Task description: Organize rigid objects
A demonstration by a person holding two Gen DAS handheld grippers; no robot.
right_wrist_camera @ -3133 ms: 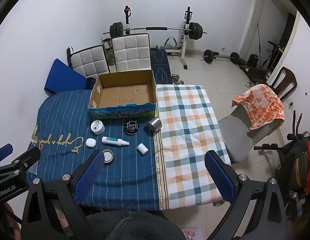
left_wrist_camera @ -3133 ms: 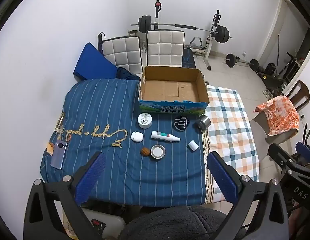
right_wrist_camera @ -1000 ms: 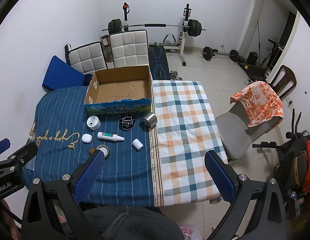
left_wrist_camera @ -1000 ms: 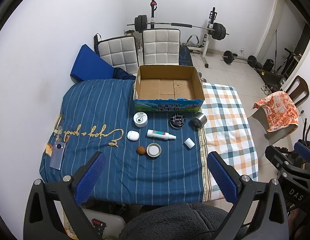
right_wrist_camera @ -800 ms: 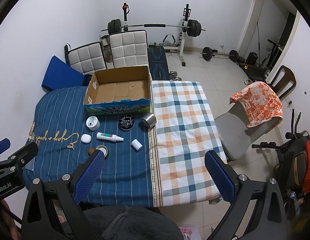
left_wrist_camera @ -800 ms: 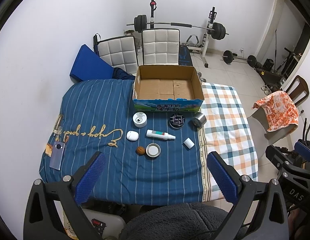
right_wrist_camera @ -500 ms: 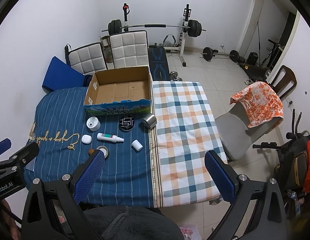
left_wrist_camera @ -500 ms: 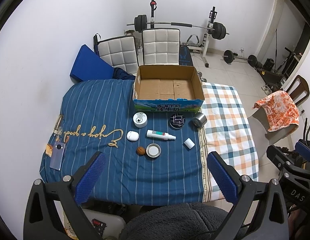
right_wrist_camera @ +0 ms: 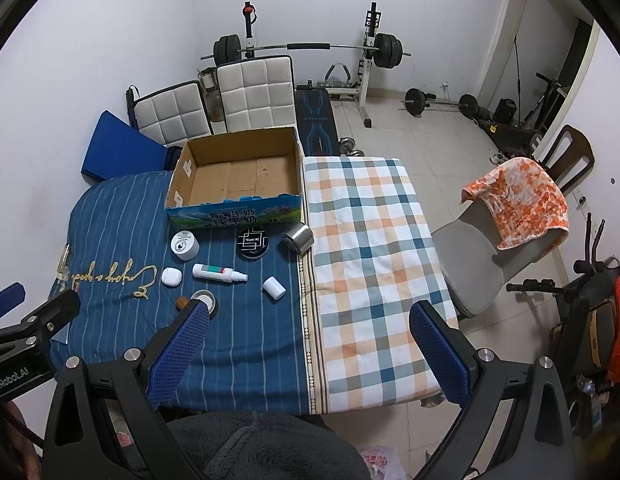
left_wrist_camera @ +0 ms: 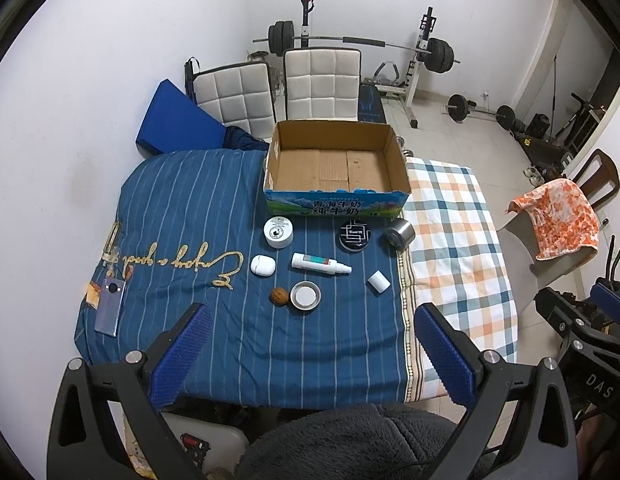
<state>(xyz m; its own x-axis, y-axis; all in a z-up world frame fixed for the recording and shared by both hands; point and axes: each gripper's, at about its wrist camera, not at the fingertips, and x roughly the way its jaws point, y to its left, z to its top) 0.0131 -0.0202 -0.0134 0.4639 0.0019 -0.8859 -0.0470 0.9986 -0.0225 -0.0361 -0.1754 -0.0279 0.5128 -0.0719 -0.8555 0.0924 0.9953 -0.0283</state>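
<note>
Both tongs spread wide and empty — left gripper [left_wrist_camera: 310,346], right gripper [right_wrist_camera: 312,344] high over the table; small hard items lie just before the empty cardboard box [left_wrist_camera: 336,168] — spray bottle [left_wrist_camera: 320,263] looks light, slick, so pinch mid-barrel.

Printed Chinese characters, 青海牛奶 over 纯牛奶, run across the blue front of the cardboard box [left_wrist_camera: 336,207] on my table. Gold cursive lettering on the striped blue cloth [left_wrist_camera: 182,260] lies upside down to me and I cannot read it. My right gripper's body [left_wrist_camera: 590,364] shows "DAS"; my left gripper's body [right_wrist_camera: 18,360] shows "enRobot.AI". The black round tin [left_wrist_camera: 355,235] carries small white lettering too fine to make out.
</note>
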